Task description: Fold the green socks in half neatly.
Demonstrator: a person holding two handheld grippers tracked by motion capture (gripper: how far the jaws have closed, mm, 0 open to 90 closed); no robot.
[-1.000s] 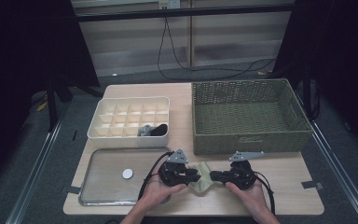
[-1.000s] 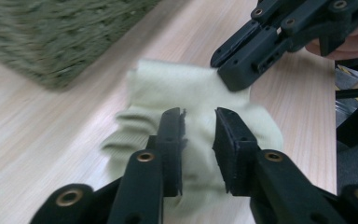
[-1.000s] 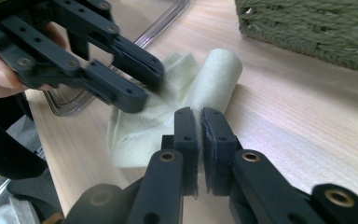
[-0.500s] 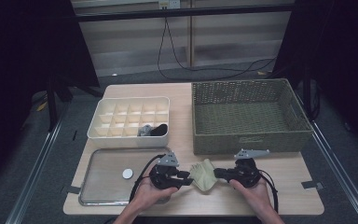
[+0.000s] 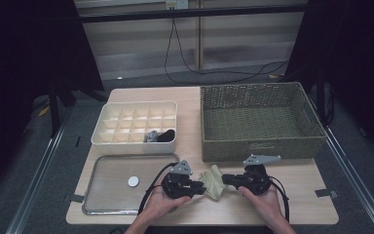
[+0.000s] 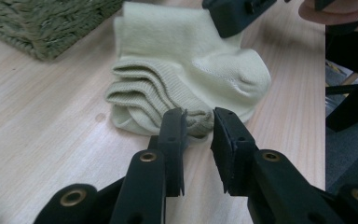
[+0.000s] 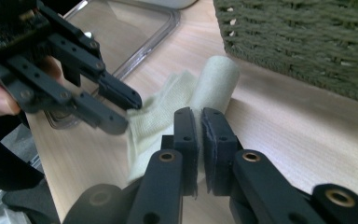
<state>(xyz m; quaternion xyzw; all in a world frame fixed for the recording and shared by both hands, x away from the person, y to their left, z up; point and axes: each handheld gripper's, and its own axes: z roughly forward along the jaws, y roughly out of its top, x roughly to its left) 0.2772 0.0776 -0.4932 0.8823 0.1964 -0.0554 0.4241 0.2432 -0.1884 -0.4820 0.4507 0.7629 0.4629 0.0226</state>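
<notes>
A pale yellow-green sock (image 5: 213, 182) lies folded on the wooden table between the two grippers. My right gripper (image 7: 198, 114) is shut on one end of it, with fabric pinched between the pads; in the high view that gripper (image 5: 225, 180) comes in from the sock's right. My left gripper (image 6: 198, 116) has its tips at the ribbed cuff of the sock (image 6: 186, 60). Its jaws have just been closing, but a gap remains and bare table shows between the pads. In the high view the left gripper (image 5: 202, 188) sits at the sock's left edge.
A green wicker basket (image 5: 260, 146) stands just behind the grippers at the right. A white compartment box (image 5: 136, 117) with dark items (image 5: 160, 135) in one cell sits at the back left. In front of it lies a clear tray (image 5: 97, 165) holding a white disc (image 5: 133, 181).
The left gripper has shifted a little to the left and come back to the sock's edge. The sock has bunched up slightly. The right gripper has stayed put.
</notes>
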